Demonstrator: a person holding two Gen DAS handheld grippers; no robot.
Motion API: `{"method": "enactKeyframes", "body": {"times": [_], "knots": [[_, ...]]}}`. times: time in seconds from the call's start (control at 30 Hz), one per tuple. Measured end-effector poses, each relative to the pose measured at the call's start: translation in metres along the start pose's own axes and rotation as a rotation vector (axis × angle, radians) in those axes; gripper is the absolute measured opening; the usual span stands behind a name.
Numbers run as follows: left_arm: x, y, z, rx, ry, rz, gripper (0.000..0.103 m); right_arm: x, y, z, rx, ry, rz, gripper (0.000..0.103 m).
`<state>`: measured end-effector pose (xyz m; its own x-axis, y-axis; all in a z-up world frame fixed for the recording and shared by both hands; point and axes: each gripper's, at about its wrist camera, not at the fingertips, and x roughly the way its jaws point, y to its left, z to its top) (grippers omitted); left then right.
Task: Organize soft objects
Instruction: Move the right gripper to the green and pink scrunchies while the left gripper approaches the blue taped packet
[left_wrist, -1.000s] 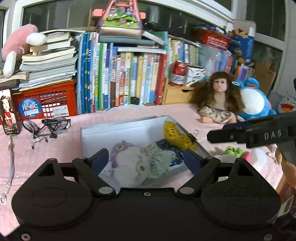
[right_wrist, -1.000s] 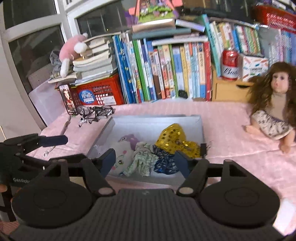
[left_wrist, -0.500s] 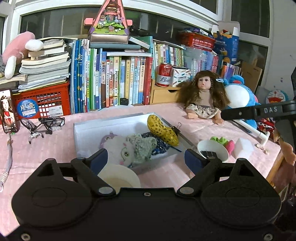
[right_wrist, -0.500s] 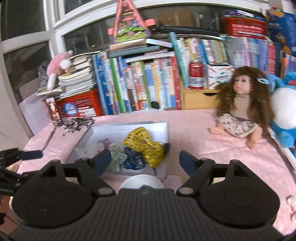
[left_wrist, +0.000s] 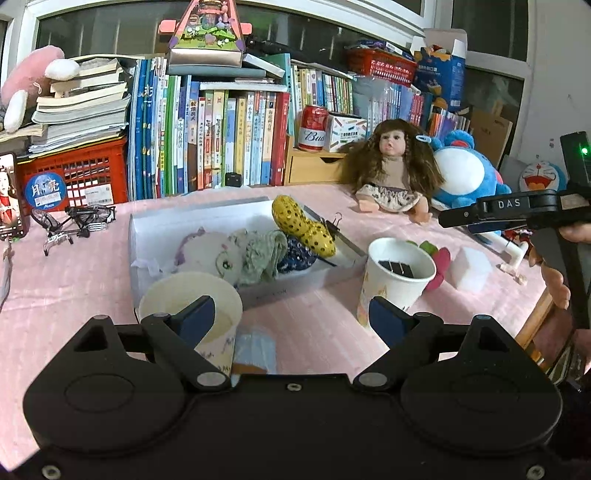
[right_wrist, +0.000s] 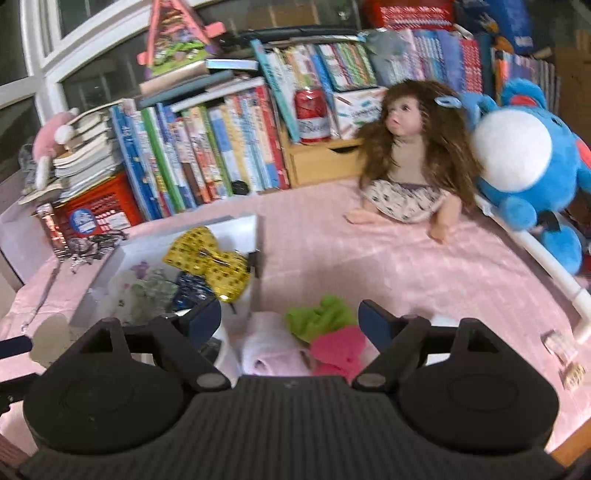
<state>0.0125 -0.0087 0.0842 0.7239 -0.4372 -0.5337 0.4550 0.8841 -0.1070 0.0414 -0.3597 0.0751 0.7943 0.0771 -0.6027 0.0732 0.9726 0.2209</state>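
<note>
The soft things are split: a white plush (left_wrist: 207, 251), a green cloth (left_wrist: 264, 254) and a yellow spotted bow (left_wrist: 303, 227) lie in the white box (left_wrist: 147, 229) at mid-table, while a green scrap (right_wrist: 319, 315), a pink scrap (right_wrist: 340, 350) and a pale pink piece (right_wrist: 271, 356) sit loose on the pink tablecloth (right_wrist: 369, 266) to the right of it. My right gripper (right_wrist: 290, 319) hangs over those scraps, fingers wide apart, holding nothing. My left gripper (left_wrist: 291, 319) is equally wide and empty, above two paper cups (left_wrist: 397, 273). I judge the next pick is pending: I should lower the right fingers around the green scrap and carry it left into the box.
</note>
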Motion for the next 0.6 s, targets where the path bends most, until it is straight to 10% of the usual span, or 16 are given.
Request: {"method": "enactKeyframes", "body": {"times": [0.6], "knots": [[0.001,-0.035,-0.04,0.079,0.005,0.037,0.089,0.051,-0.021,-0.005,0.102,0.086,-0.009,0.089]]}}
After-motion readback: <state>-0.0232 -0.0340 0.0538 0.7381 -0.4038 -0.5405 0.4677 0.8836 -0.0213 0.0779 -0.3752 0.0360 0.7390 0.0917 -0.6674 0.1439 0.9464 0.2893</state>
